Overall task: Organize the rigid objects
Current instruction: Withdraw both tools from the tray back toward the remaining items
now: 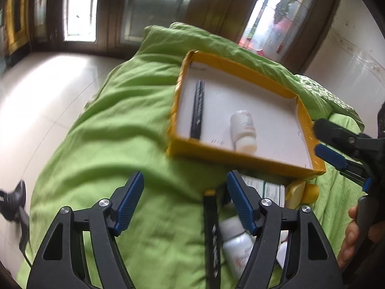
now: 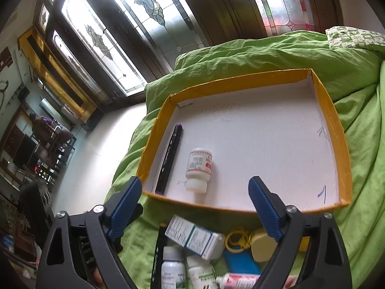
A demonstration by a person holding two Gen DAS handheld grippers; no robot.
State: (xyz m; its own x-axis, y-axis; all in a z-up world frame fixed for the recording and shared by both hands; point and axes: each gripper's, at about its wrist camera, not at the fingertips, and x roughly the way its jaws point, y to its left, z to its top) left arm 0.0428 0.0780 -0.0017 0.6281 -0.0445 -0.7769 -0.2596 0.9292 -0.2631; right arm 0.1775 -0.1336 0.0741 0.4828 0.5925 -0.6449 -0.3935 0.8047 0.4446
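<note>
A pale tiled floor (image 2: 96,149) and tall leaded-glass doors (image 2: 101,41) are seen behind a bed covered with a green quilt (image 1: 125,125). A shallow tray (image 2: 341,149) with yellow walls and a white base is set on the quilt. Inside it, a black marker (image 2: 168,159) is laid along the left wall, and a white pill bottle (image 2: 198,168) is laid on its side just beside the marker, cap toward the near wall. The rest of the tray base is seen bare.

In front of the near wall, a cluster of loose items is observed on the quilt: a white and green carton (image 2: 195,237), two white bottles (image 2: 173,269), a yellow ring (image 2: 237,240), a pale yellow case (image 2: 263,246), a blue block (image 2: 240,262) and a pink and white tube (image 2: 240,280). A second black marker (image 1: 211,236) is also noted there.

The left gripper (image 1: 185,207) is held above the quilt, fingers spread wide, nothing gripped. The right gripper (image 2: 195,209) is held over the near wall of the tray, fingers spread wide and empty. Part of a hand (image 1: 353,238) is visible on its handle.
</note>
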